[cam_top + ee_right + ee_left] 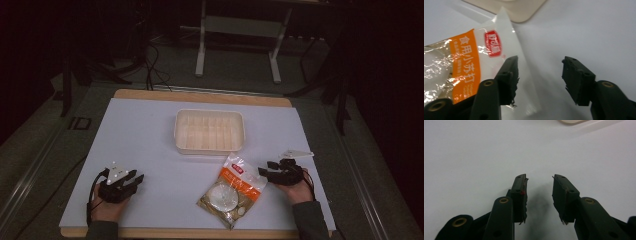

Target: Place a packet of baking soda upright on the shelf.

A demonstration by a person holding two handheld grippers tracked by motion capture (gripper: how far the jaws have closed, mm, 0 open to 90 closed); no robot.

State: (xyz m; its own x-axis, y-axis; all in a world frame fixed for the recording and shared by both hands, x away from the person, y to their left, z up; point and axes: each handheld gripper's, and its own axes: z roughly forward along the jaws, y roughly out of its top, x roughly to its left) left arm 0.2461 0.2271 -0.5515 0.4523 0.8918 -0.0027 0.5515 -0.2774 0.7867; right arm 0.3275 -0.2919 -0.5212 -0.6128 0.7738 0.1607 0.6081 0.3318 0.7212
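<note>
We hold a black two-finger gripper in each hand over a smooth white worktop (150, 140). The thing we work with is a flat, shiny plastic bag with an orange and white label (231, 190). It lies on the worktop near our side, just in front of the cream plastic tray with ribbed sides (209, 131), and it does not touch the tray.

The right gripper (272, 171) sits just beside the bag's top right edge. In the right gripper view its fingers (507, 77) stand wide open. One finger is over the white corner of the bag (499, 50) and the other is over bare worktop. They press on nothing.

The left gripper (131, 181) rests well apart from the bag, on the left side. In the left gripper view its fingers (520, 195) are partly open with only bare worktop between them. It holds nothing.

We think the bag is light and floppy. The plastic looks crinkly and slippery, so it could slide away or bend when we pinch it. There seems to be something round and pale inside the clear part, and we think it could shift around. The flat white sealed edge at the top looks like the best place to take hold, because it is thin and has no filling under it. The tray looks stiff and hard, with rounded corners.
</note>
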